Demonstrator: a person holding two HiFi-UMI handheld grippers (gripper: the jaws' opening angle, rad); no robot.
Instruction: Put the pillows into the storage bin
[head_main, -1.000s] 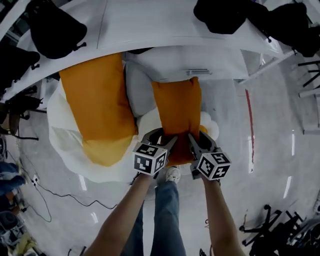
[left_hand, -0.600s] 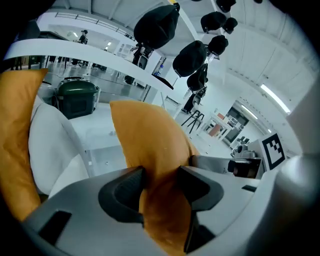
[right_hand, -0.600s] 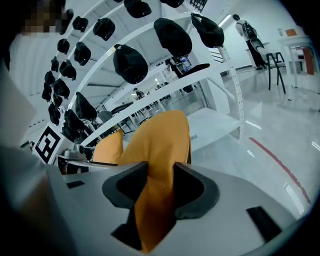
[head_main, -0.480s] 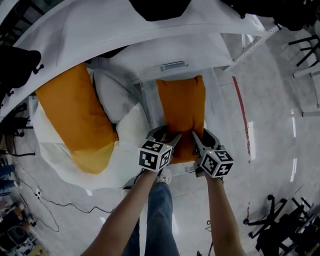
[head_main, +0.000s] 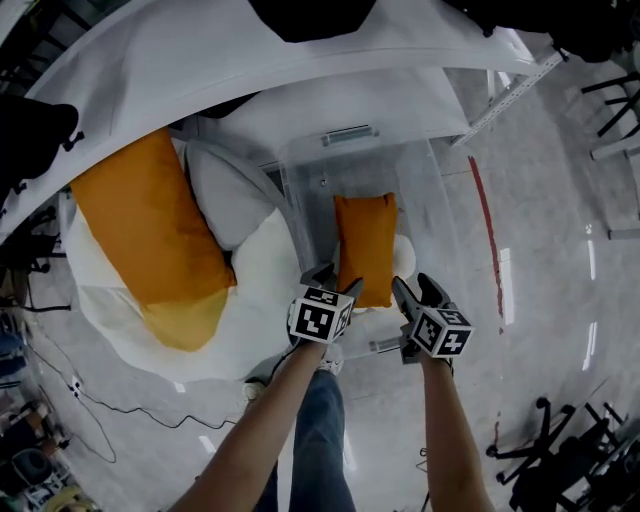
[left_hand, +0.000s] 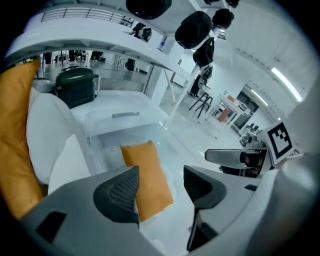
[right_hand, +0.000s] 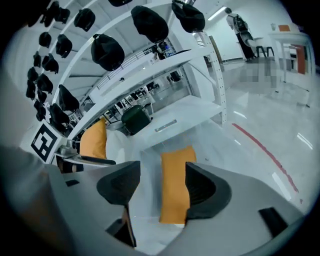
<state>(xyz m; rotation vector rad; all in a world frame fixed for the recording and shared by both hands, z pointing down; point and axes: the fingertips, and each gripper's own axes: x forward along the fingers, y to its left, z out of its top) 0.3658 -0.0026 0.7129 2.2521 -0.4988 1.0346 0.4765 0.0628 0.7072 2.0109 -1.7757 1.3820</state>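
Orange, the small pillow (head_main: 365, 248) is seen lying inside the clear bin (head_main: 432, 190); the jaws of the left gripper (head_main: 335, 281) and right gripper (head_main: 416, 288) are opening above its near end, nothing gripped; a large pillow (head_main: 145, 235) and grey pillow (head_main: 228, 195) are seen outside, seemingly on white bedding (head_main: 255, 290).

1. Storage bin (head_main: 432, 215): clear plastic, rectangular, top open, standing on the floor.
2. Small orange pillow (head_main: 365, 248): rectangular, inside the bin, long side running along the bin's length.
3. Large orange pillow (head_main: 145, 230): outside the bin, well to its left, lying on a white pile (head_main: 255, 300).
4. Grey pillow (head_main: 228, 190): outside, between the large orange pillow and the bin's left wall.
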